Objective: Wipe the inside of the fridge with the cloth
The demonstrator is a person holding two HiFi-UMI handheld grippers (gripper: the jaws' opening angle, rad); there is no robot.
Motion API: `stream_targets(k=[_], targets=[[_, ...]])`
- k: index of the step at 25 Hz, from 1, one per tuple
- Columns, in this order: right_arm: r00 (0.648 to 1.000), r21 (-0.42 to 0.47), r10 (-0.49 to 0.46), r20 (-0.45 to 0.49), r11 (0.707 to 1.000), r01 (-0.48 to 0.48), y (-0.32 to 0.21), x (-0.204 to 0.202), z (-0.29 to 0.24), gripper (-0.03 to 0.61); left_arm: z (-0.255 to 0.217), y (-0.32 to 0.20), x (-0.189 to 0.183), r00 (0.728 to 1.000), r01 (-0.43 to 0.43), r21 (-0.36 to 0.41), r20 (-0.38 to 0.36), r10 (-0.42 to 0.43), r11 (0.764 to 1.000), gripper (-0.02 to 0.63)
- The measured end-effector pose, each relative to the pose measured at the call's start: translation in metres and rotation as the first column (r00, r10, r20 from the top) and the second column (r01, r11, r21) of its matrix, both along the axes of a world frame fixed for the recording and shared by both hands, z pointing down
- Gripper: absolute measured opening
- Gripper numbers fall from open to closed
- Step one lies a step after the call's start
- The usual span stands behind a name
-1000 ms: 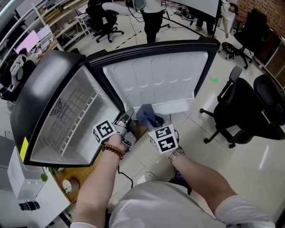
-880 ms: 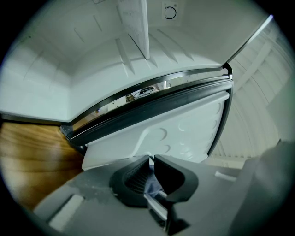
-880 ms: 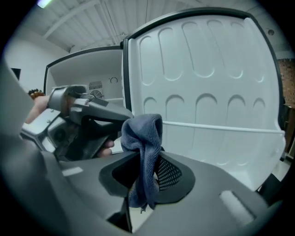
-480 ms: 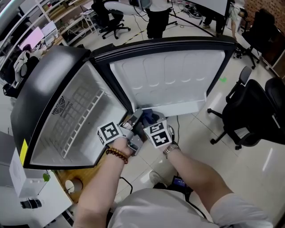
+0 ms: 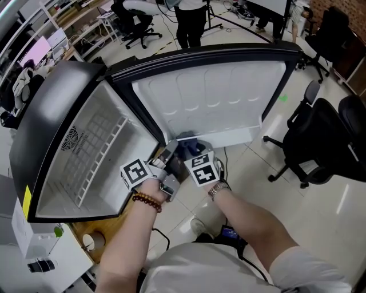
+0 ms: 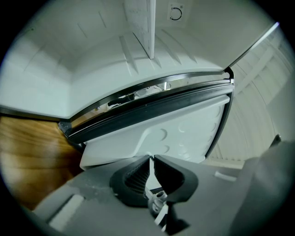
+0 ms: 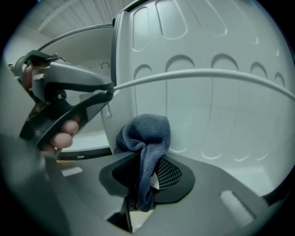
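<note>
A black mini fridge (image 5: 34, 131) stands with its white inside facing me and its door (image 5: 211, 97) swung wide. My right gripper (image 5: 192, 153) is shut on a blue-grey cloth (image 5: 187, 144), held low in front of the door's inner lining. In the right gripper view the cloth (image 7: 146, 133) bunches above the right gripper (image 7: 148, 162) and hangs down between the jaws. My left gripper (image 5: 170, 153) is just to the left, by the door's hinge corner. In the left gripper view its jaws (image 6: 151, 159) are shut with nothing between them, facing the fridge's lower front edge.
A white wire shelf (image 5: 97, 157) sits inside the fridge. A white rail (image 7: 207, 73) crosses the door lining. A wooden board (image 5: 103, 226) lies under the fridge. Black office chairs (image 5: 326, 143) stand at the right, and a person (image 5: 189, 17) stands behind the door.
The right gripper with the cloth has moved down and left, closer to the left gripper and the door's lower part. The left gripper has stayed where it was.
</note>
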State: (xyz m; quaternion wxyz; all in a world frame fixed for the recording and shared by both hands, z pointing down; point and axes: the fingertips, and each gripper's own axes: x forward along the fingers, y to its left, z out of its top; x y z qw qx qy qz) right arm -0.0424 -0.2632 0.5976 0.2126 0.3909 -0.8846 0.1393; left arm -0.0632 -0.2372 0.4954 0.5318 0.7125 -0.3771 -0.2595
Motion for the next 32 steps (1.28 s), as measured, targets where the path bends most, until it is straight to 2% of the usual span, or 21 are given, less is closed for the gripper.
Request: stream_targets(k=[19,32], targets=[[0.985,-0.016,0.172,-0.033,0.985,-0.172,-0.021,0.092,0.005,0.091,0.001,-0.002,-0.002,1.000,0.028,-0.003,-0.006,-0.028,1.000,0.032],[0.942,-0.032,0.329,-0.075,0.943,-0.332,-0.037,0.175,0.008,0.091,0.001,-0.003,-0.003,0.998,0.055,-0.006,-0.027,-0.055,0.998,0.031]])
